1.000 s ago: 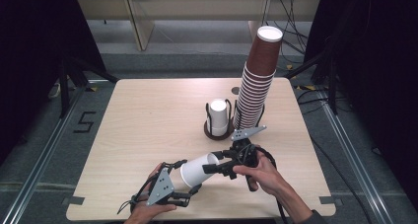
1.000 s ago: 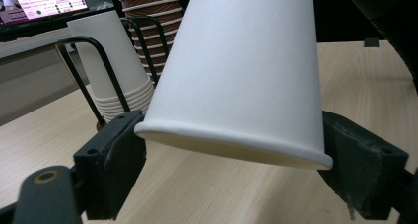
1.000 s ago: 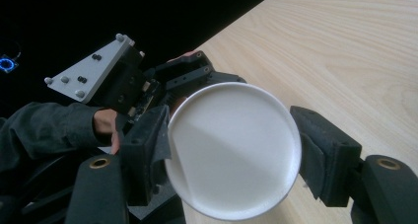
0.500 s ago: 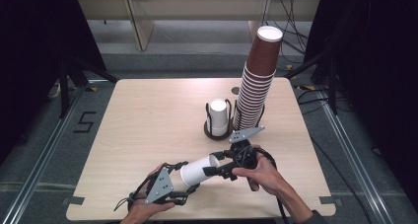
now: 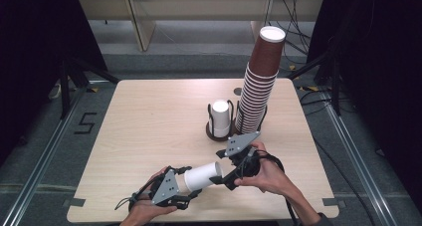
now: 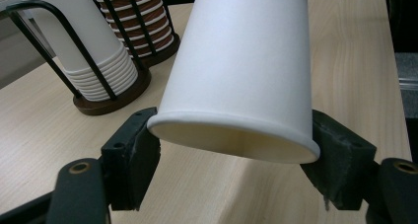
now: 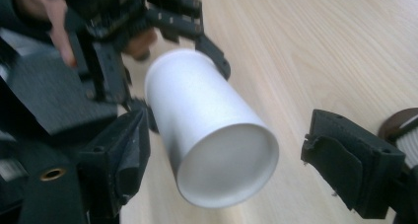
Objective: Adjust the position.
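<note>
A white paper cup lies level just above the table's near edge, between my two grippers. My left gripper is shut on its rim end, and in the left gripper view both pads squeeze the rim of the cup inside the left gripper. Its jaws have just closed on it. My right gripper stands at the cup's base end. Its jaws have just been opening. In the right gripper view the cup still sits between the jaws of the right gripper, with a clear gap on one side.
Behind the grippers a black wire holder with a stack of white cups stands beside a tall leaning stack of brown cups. The wooden table has open room to the left. Dark floor and cables surround it.
The right gripper's jaws have spread away from the cup's base end. The left gripper's jaws have closed onto the rim end. Both hands stayed nearly in place.
</note>
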The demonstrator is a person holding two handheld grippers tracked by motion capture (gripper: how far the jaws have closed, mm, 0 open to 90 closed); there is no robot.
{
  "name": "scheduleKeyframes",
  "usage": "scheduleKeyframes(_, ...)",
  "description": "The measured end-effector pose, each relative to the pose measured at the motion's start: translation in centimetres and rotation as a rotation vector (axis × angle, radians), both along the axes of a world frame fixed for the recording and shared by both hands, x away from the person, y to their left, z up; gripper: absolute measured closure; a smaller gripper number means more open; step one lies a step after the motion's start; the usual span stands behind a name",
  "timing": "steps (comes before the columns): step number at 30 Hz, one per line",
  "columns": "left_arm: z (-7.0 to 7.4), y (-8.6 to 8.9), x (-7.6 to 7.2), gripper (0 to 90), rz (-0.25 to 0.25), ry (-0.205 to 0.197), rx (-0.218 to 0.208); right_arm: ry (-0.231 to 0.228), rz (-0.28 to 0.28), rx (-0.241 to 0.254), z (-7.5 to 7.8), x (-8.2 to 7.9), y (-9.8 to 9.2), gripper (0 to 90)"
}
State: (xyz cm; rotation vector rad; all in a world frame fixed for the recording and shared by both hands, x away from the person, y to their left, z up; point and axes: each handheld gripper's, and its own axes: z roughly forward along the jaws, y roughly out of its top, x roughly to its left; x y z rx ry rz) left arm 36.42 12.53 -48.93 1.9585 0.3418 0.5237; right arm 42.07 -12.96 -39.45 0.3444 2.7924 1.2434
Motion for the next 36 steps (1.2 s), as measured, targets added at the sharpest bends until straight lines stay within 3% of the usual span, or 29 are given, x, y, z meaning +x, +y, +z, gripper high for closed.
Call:
scheduleKeyframes(9,0.3,-0.3,-0.2,26.7,-0.036,-0.010,0.132,-0.125,0.109,-0.221,-0.6,-1.6,1.7,19.3)
scheduleKeyframes(12,0.3,-0.5,-0.4,26.7,-0.050,-0.030,0.149,-0.161,0.133,-0.288,-1.0,-1.9,2.3,19.6)
scheduleKeyframes(16,0.4,-0.8,-0.7,26.7,-0.070,-0.036,0.180,-0.163,0.180,-0.337,-1.6,-2.1,2.9,20.5)
scheduleKeyframes(18,0.5,-0.9,-0.8,26.7,-0.076,-0.044,0.195,-0.164,0.171,-0.376,-1.8,-2.3,3.1,20.6)
scheduleKeyframes(19,0.4,-1.0,-0.8,26.7,-0.082,-0.044,0.188,-0.190,0.183,-0.397,-2.0,-2.2,3.1,20.6)
scheduleKeyframes(21,0.4,-1.1,-0.9,26.7,-0.086,-0.046,0.184,-0.197,0.188,-0.398,-2.2,-2.2,3.3,21.4)
scheduleKeyframes(23,0.5,-1.0,-1.0,26.7,-0.090,-0.045,0.198,-0.166,0.174,-0.424,-2.4,-2.6,3.5,22.3)
scheduleKeyframes(26,0.5,-1.0,-0.9,26.7,-0.090,-0.049,0.193,-0.218,0.234,-0.434,-2.8,-2.2,3.7,24.9)
scheduleKeyframes(27,0.5,-1.0,-1.0,26.7,-0.090,-0.046,0.193,-0.208,0.210,-0.449,-2.9,-2.5,3.7,26.6)
scheduleKeyframes(28,0.5,-1.0,-1.0,26.7,-0.092,-0.048,0.198,-0.205,0.230,-0.448,-3.0,-2.4,3.8,28.3)
scheduleKeyframes(30,0.5,-1.0,-0.9,26.7,-0.097,-0.050,0.205,-0.193,0.218,-0.461,-3.2,-2.6,3.8,33.3)
scheduleKeyframes(33,0.5,-1.1,-0.9,26.6,-0.106,-0.047,0.209,-0.210,0.249,-0.471,-3.3,-2.5,3.9,34.9)
scheduleKeyframes(34,0.5,-1.1,-1.0,26.6,-0.108,-0.049,0.214,-0.201,0.234,-0.484,-3.3,-2.7,3.9,35.1)
scheduleKeyframes(36,0.5,-1.1,-1.1,26.2,-0.107,-0.048,0.214,-0.228,0.276,-0.481,-3.4,-2.5,4.0,35.4)
